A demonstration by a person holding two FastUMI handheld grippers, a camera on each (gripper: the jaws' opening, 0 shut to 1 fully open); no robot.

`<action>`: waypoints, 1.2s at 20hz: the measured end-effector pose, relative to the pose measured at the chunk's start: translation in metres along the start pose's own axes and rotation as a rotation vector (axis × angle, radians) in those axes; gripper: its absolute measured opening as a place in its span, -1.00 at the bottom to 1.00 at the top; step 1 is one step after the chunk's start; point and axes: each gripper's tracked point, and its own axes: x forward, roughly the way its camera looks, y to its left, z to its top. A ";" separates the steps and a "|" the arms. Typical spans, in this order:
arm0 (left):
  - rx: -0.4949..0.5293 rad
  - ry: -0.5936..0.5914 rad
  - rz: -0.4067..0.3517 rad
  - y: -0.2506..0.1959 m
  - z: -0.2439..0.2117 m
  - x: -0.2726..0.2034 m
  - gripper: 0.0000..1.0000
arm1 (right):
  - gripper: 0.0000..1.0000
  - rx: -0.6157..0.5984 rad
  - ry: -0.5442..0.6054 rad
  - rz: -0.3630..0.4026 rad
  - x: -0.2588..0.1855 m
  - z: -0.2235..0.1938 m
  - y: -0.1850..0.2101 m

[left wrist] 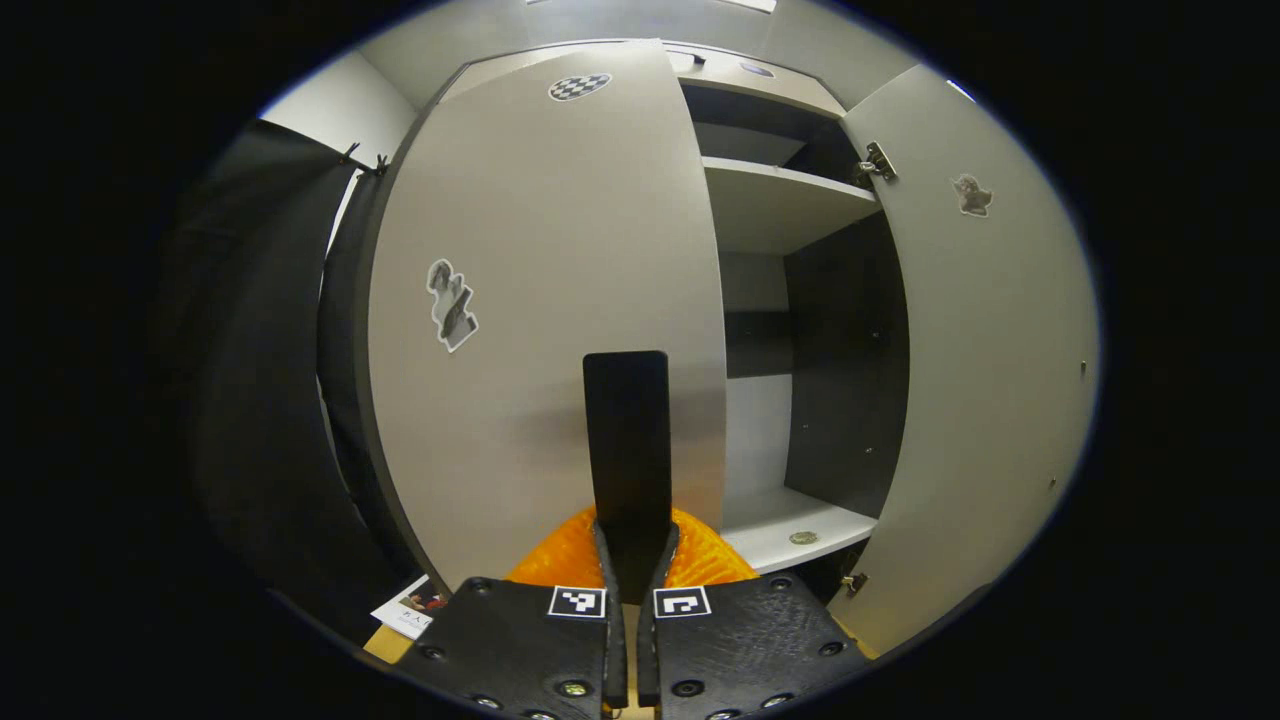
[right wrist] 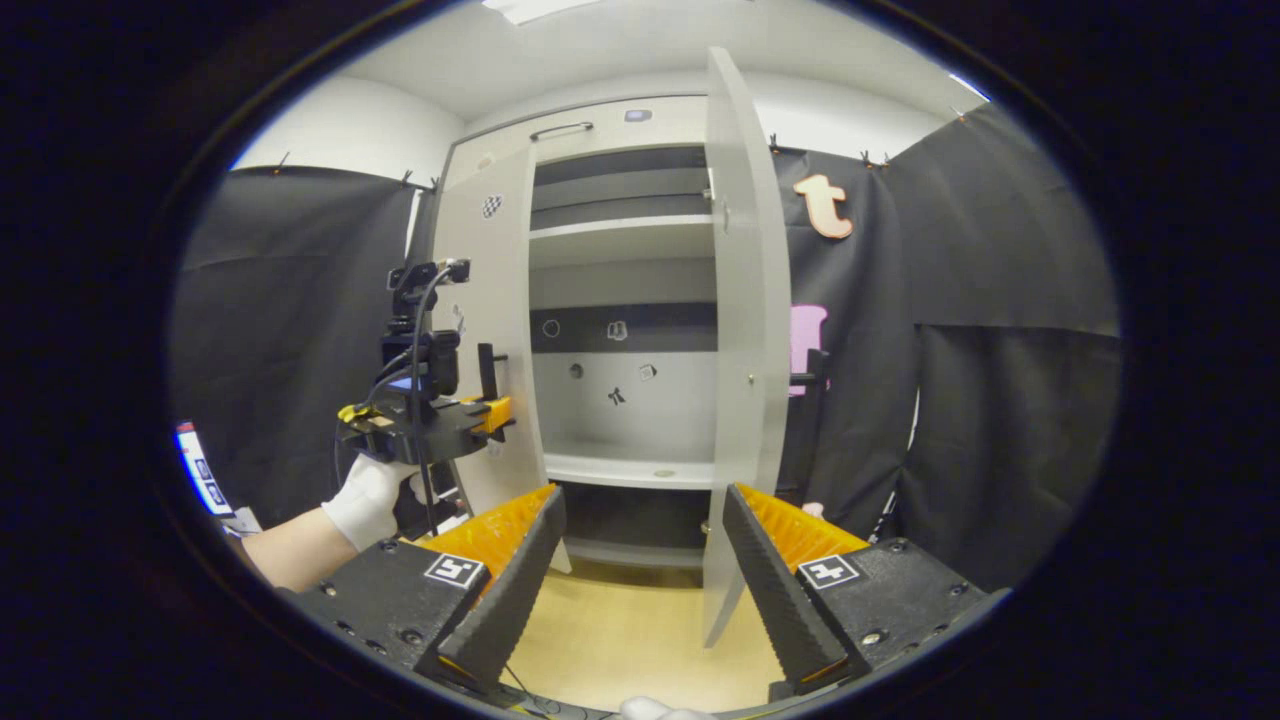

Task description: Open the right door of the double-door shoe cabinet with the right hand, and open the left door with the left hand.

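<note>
The shoe cabinet stands at the far side of the booth, its bare shelves exposed between two tall doors. The right door is swung well out, edge-on toward the right gripper view, so that half of the task looks done. The left door lies almost flat across the cabinet front, parted at most a little at its free edge, and fills the left half of the left gripper view; its long axis runs floor to ceiling.

The left gripper is right up against this door. Its jaws are closed on the door's dark upright handle, which rises straight up from between them, near the door's free inner edge. In the right gripper view this gripper is held in a gloved hand beside the door face.

The right gripper hangs back, well apart from the cabinet, jaws wide open and holding nothing.

The coming move likely turns on this: the handle sits at the inner edge, the hinges lie to the far left, so the pull should arc toward the near left.
</note>
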 end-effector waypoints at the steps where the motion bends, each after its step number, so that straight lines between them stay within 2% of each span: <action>1: -0.007 0.002 0.001 0.001 0.000 -0.004 -0.93 | 0.99 -0.003 -0.004 0.010 -0.003 0.002 0.004; 8: -0.022 0.008 0.033 0.016 0.000 -0.033 -0.94 | 0.99 0.013 -0.003 0.091 -0.008 0.001 0.029; 16: -0.072 0.011 0.079 0.042 -0.004 -0.060 -0.95 | 0.99 0.024 -0.003 0.115 -0.013 -0.001 0.039; 24: -0.076 0.009 0.121 0.080 -0.007 -0.084 -0.96 | 0.97 0.016 -0.019 0.112 -0.019 -0.001 0.050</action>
